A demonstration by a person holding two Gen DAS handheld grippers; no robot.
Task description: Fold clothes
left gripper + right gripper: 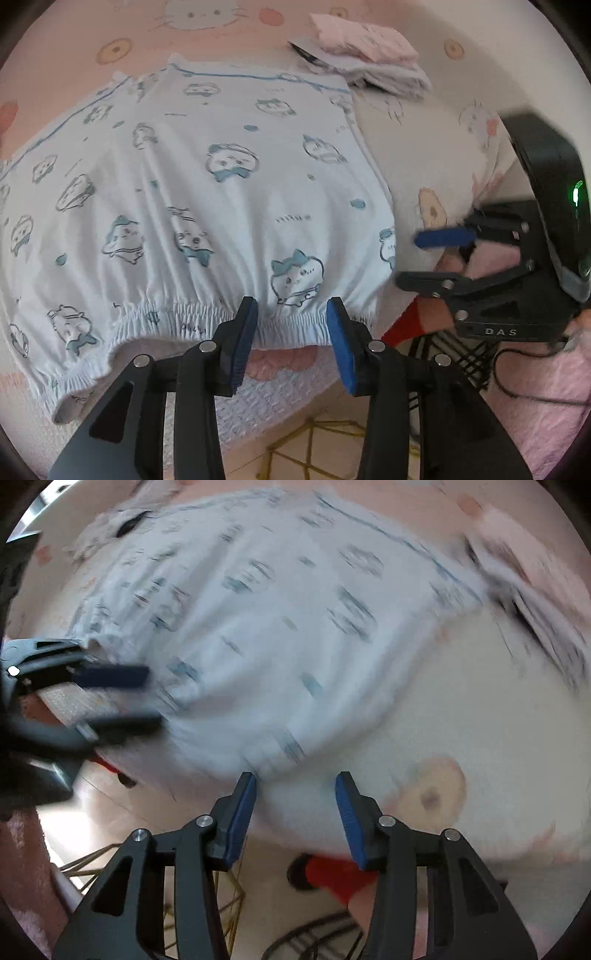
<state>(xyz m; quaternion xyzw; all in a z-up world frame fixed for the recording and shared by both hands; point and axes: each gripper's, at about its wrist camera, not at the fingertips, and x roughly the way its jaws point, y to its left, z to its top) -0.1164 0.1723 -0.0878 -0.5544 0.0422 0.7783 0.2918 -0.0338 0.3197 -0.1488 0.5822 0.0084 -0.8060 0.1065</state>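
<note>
printed shorts [207,192] lie flat on the bed [424,155], light and floppy, best pinched at the elastic waistband [177,317]; left gripper [291,325] and right gripper [295,805] both spread, empty.

You have a pink bedsheet [207,44] printed with cartoon cats and round biscuit motifs covering the bed. Below the near bed edge you see pale floor [332,443] with yellow wire-like lines [295,439], and a red item [332,878], unidentifiable.
</note>
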